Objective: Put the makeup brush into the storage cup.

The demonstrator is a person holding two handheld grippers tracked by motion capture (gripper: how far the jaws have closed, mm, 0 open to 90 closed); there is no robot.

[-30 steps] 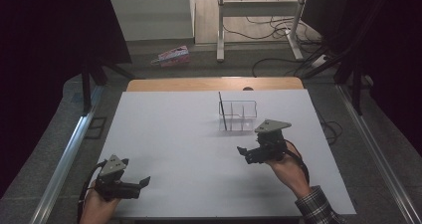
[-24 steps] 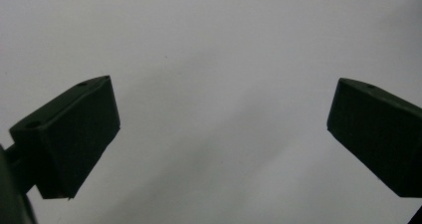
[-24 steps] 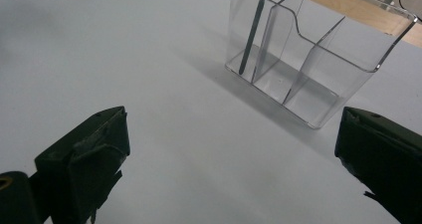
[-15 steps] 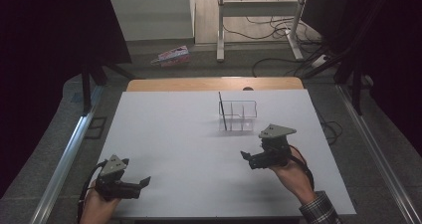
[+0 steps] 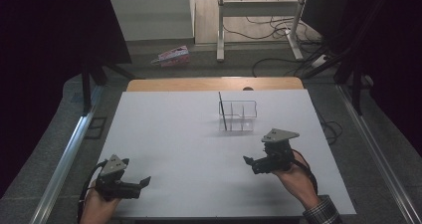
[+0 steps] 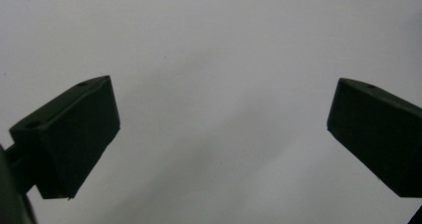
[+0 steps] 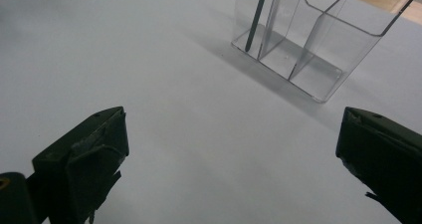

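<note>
The clear three-compartment organizer [image 5: 238,115] stands ahead of the right gripper [image 5: 254,163], well apart from it, with a thin dark pen [image 5: 222,110] leaning upright in its end compartment. In the right gripper view the organizer [image 7: 313,45] lies beyond the wide-spread, empty jaws. Over the last second that gripper has drawn back from the organizer toward the person, which suggests the pen is placed and the hand is retiring. The left gripper [image 5: 138,185], also wide and empty, has stayed put over the bare white table [image 5: 169,134].
</note>
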